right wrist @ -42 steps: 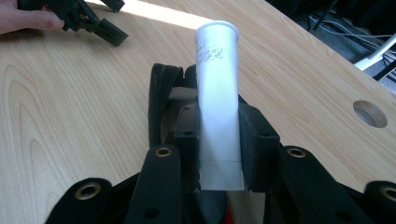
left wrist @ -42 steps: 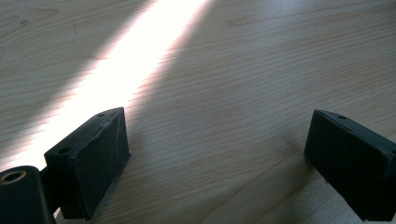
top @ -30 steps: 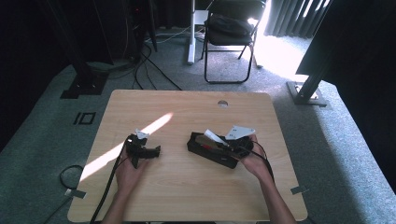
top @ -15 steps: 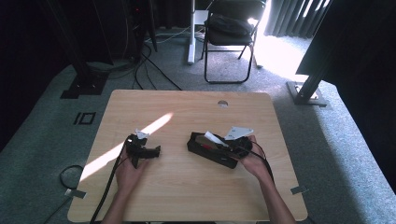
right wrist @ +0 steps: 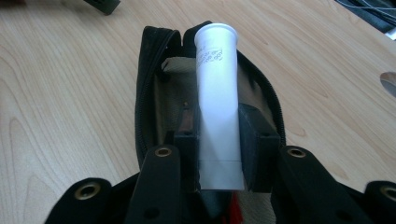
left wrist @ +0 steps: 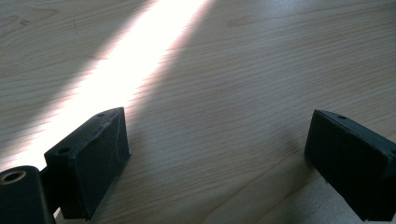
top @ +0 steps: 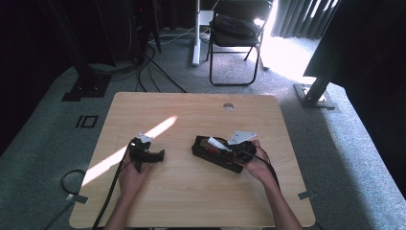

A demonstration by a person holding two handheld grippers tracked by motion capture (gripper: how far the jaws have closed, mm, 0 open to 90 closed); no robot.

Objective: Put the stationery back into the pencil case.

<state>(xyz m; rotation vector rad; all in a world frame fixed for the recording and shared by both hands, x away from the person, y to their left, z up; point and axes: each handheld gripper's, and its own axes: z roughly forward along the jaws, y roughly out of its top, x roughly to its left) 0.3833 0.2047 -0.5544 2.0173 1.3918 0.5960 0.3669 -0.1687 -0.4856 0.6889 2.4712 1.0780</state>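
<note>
A: From the high view we see the wooden table [top: 191, 201] with the black pouch [top: 216, 154] lying open on its right half. Our right gripper [top: 225, 148] sits over the pouch's near end, and a white tube [top: 216, 143] pokes out from it above the pouch.

B: And our left gripper [top: 155, 155] rests well apart from the pouch, on the left half, just beside the sunlight stripe [top: 143, 139] that crosses the wood.

A: In the left gripper view we look along the left gripper [left wrist: 217, 154]. Its jaws stand wide apart, released, with bare table [left wrist: 261, 60] between them and the sunlight stripe [left wrist: 135, 60] running past the left jaw.

B: In the right gripper view we have the right gripper [right wrist: 218, 144] clenched on the white tube [right wrist: 217, 98]. Both pads press its sides near the lower end, and the tube runs straight out beyond the fingertips.

A: The tube hangs directly over the open black pouch [right wrist: 149, 93], whose zipper edges spread to either side of it. Whether the tube's far end touches the lining we cannot tell.
</note>
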